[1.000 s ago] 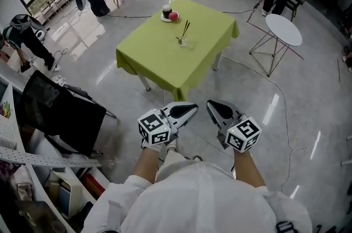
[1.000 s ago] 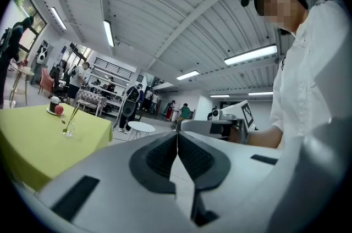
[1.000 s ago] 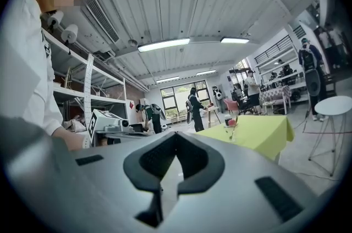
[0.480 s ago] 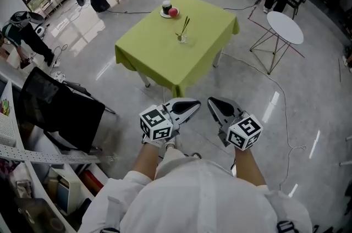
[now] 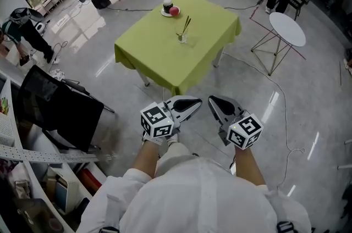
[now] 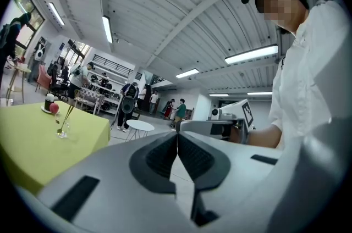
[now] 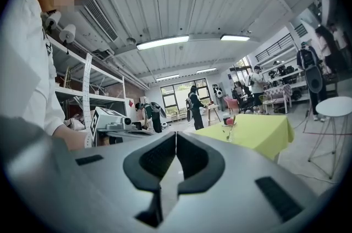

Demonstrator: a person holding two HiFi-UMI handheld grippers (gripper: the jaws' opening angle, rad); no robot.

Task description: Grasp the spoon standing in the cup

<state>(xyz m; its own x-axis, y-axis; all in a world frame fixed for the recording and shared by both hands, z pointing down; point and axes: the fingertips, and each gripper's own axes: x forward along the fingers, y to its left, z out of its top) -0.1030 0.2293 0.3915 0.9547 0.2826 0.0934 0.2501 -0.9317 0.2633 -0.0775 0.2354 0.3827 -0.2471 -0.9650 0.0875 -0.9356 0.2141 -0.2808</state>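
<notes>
Approach stage, seemingly: left tongs and right tongs are held pressed together, empty. The spoon is stood in the cup on the far-off bench; walking up and spreading one pair is needed next.

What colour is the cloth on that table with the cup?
The tablecloth is plain yellow-green, clearest in the head view.

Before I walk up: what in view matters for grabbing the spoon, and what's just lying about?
For the job: glass cup on the green table; spoon standing in it; left gripper and right gripper, both shut, empty, well short of the table.

Lying about: dark cup and red round object at the table's far end; white round side table.
</notes>
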